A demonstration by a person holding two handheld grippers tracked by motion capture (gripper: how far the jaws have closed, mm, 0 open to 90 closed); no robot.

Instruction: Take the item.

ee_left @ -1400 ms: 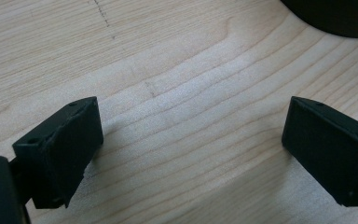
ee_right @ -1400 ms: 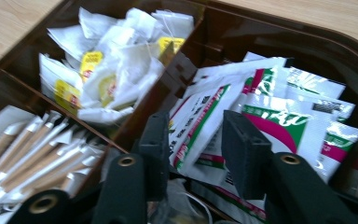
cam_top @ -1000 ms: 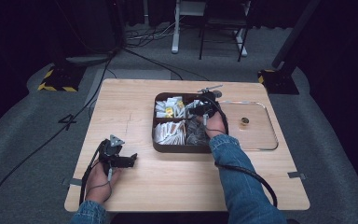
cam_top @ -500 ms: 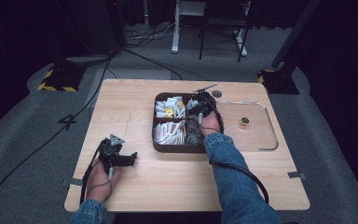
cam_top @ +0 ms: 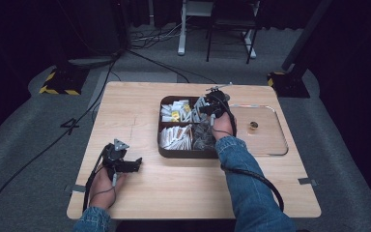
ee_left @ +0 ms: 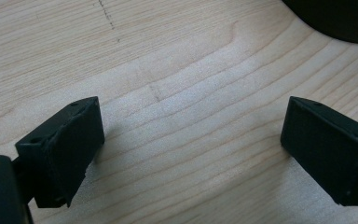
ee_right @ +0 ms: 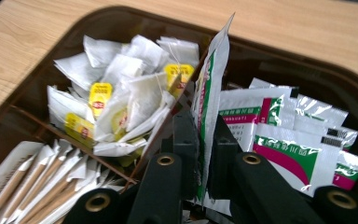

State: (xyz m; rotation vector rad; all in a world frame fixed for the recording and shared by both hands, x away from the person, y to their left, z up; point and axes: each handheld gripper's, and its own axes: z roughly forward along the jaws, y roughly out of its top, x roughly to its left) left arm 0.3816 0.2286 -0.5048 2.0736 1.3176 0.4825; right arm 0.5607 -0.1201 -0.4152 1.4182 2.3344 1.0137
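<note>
Two grippers show from above: the left gripper (cam_top: 134,164) rests on the table (cam_top: 125,111), the right gripper (cam_top: 207,110) over the divided tray (cam_top: 163,150). Left gripper view: jaws wide apart, nothing between. Right gripper view: jaws pinch an upright green-and-white sachet (ee_right: 207,98) above the tray's sachet compartment, beside the tea bags (ee_right: 121,93).

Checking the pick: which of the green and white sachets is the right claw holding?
The sachet standing on edge, clamped in the right claw. It rises above the flat sachets lying in the organizer tray.
</note>
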